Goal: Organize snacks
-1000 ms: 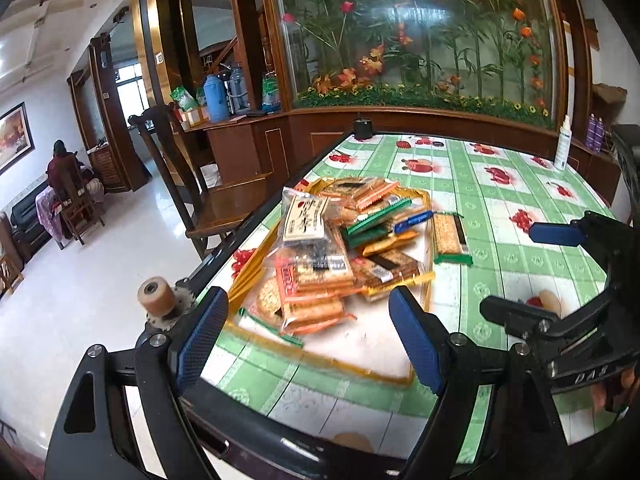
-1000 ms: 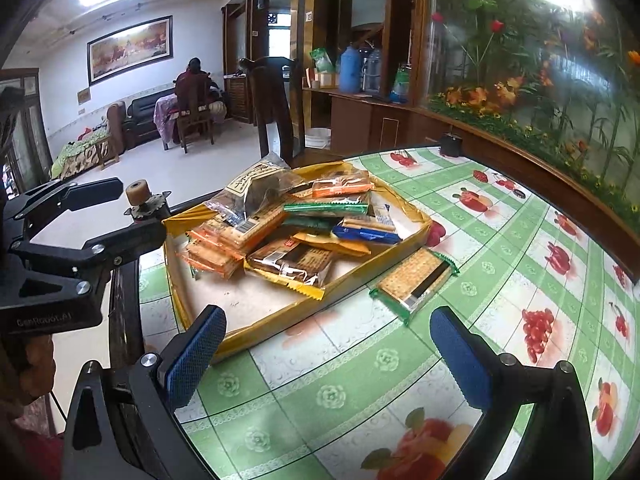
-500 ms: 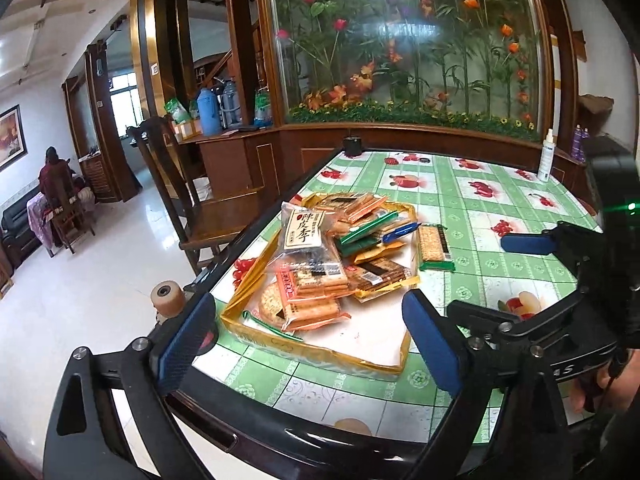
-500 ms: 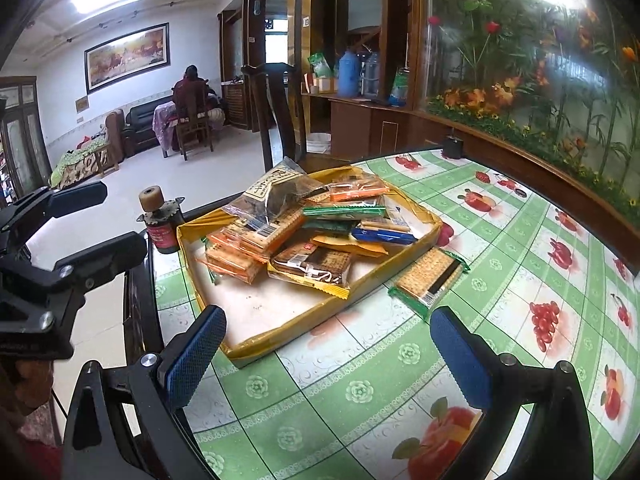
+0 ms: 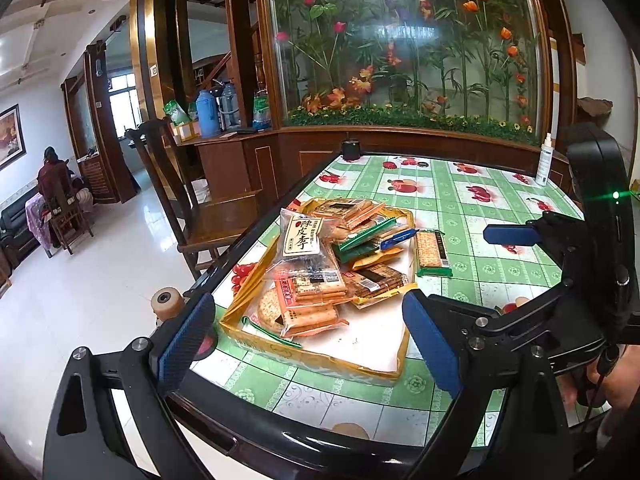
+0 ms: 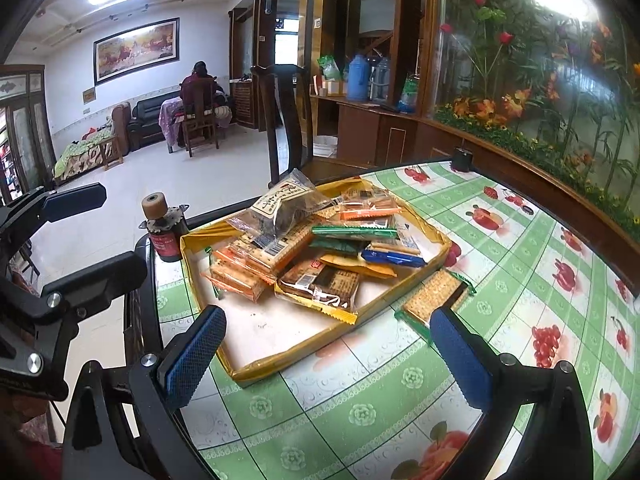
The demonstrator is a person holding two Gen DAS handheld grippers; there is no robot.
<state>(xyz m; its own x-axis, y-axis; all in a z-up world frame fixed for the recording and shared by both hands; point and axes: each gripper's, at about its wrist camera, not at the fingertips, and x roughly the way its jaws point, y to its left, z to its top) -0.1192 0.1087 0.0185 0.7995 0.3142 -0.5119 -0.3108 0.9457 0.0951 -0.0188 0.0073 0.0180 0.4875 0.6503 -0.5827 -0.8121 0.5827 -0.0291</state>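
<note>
A shallow yellow-rimmed tray lies near the table's corner. It holds a heap of several cracker and biscuit packets. A clear bag with a printed label tops the heap. One green-edged cracker packet lies on the cloth just outside the tray. My left gripper hovers open before the tray's near rim, with nothing between its fingers. My right gripper is open too, empty, over the tray's near corner, its right pad close to the loose packet.
The green checked tablecloth with fruit prints runs to a dark wooden edge. A small dark bottle with a cork-coloured cap stands at the corner beside the tray. A wooden chair, a black cup and a white spray bottle lie beyond.
My left gripper's fingers have spread a little wider, and its view has drawn back from the tray. The right gripper has barely shifted. The snacks have not moved.
</note>
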